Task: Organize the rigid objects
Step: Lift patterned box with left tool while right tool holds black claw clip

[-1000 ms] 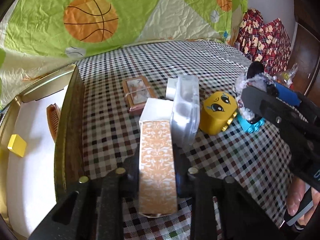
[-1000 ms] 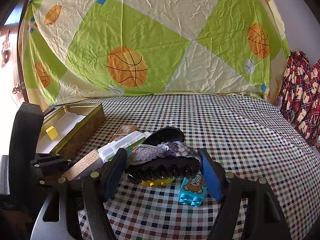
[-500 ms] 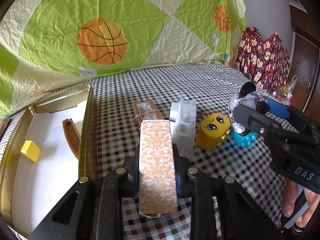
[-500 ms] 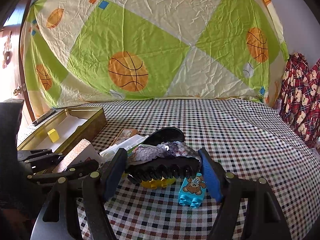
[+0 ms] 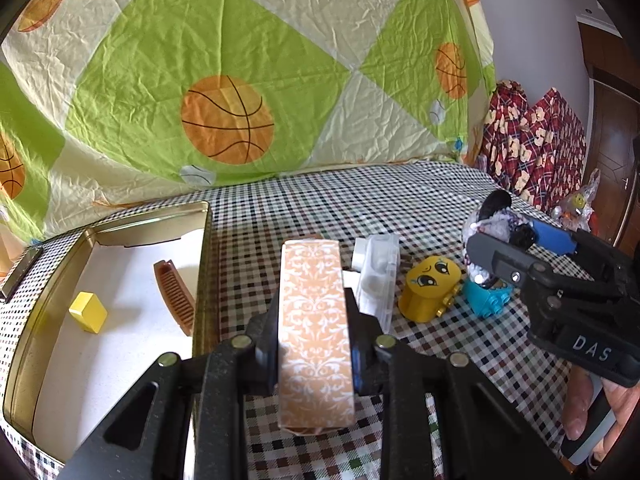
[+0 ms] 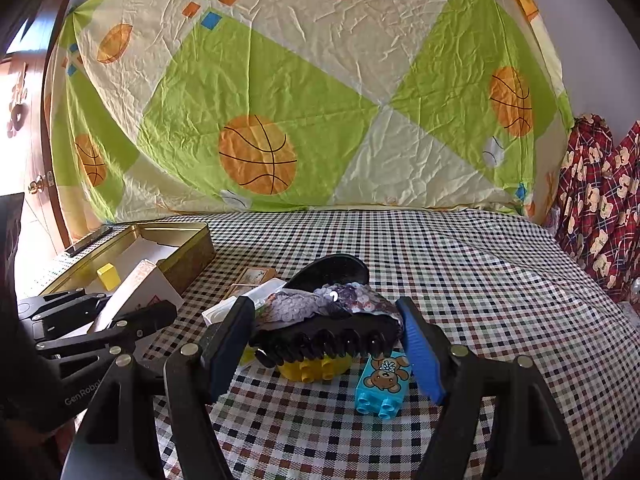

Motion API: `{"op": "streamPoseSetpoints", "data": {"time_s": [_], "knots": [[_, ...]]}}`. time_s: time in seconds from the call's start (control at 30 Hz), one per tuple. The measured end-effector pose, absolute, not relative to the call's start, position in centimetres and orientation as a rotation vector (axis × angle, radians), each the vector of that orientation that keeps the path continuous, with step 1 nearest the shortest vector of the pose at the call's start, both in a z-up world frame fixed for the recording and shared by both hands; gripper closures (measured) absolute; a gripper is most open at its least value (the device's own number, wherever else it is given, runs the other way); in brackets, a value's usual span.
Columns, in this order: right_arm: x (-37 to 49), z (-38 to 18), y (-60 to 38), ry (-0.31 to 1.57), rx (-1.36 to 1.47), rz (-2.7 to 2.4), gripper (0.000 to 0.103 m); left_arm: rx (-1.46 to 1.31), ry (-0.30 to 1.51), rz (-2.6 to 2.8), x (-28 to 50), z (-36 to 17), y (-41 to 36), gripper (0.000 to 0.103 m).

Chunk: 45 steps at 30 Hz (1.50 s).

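1. Pointing away from the camera, the box [image 5: 316,332] lies lengthwise between the pads of the left gripper [image 5: 314,344], which pinches its long sides and holds it off the cloth.
2. Just left of the box lies the tin [image 5: 202,264], open, holding a comb [image 5: 176,296] and a block [image 5: 88,312].
3. Farther right, the right gripper [image 6: 326,344] clamps a hair claw [image 6: 328,340].

basketball-print sheet [image 6: 320,120], checkered tablecloth [image 6: 460,264], perhaps wooden door [image 5: 612,152]

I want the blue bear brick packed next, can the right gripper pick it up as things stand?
Probably not yet: the right gripper is already shut on the black hair claw, which fills its jaws. The blue bear brick lies unobstructed on the cloth just below.
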State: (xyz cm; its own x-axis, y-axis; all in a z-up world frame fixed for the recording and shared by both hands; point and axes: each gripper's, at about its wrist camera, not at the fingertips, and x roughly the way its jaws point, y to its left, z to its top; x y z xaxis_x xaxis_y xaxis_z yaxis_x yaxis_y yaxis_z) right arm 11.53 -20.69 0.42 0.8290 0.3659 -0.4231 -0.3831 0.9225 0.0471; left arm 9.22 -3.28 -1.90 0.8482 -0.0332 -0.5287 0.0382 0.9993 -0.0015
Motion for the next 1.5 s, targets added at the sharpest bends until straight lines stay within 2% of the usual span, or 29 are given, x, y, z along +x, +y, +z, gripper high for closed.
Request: {"op": "streamPoseSetpoints", "data": {"time_s": [1.5], "knots": [[9.3,1.2,-21.3,0.301,-0.038,0.407,0.029,-0.016,0.368,0.036,5.8,-0.4,-2.6,0.079]]}}
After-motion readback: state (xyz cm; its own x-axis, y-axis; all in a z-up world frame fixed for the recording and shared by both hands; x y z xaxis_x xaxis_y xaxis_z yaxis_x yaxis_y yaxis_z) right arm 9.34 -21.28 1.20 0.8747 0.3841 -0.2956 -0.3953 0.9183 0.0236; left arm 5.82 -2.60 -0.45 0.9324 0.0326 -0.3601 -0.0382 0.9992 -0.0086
